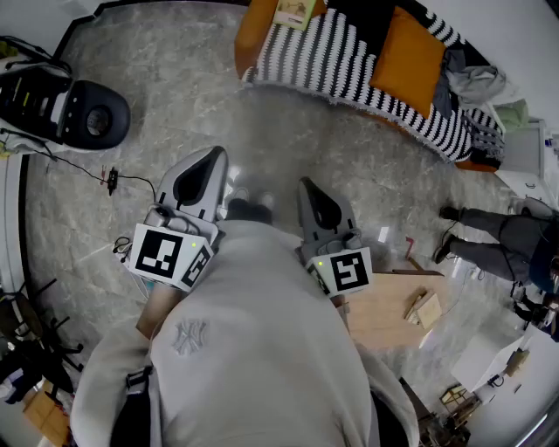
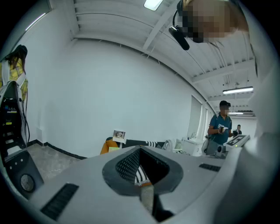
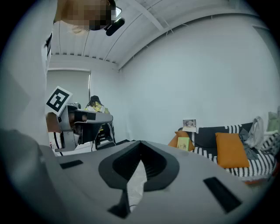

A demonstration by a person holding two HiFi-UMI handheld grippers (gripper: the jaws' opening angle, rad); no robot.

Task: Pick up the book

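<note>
Facing striped sofa [image 1: 349,61] across floor [image 1: 175,96]: left hand-held gripper [image 1: 214,157] and right hand-held gripper [image 1: 307,186] both pressed together, empty; book [image 1: 295,12] stands upright at sofa's left end, well ahead, roughly in line with right one.

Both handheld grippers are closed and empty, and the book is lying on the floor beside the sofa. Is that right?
Not quite. The book isn't on the floor: the right gripper view shows it up on the striped sofa, against an orange cushion. The left gripper and right gripper are indeed closed and empty.
</note>
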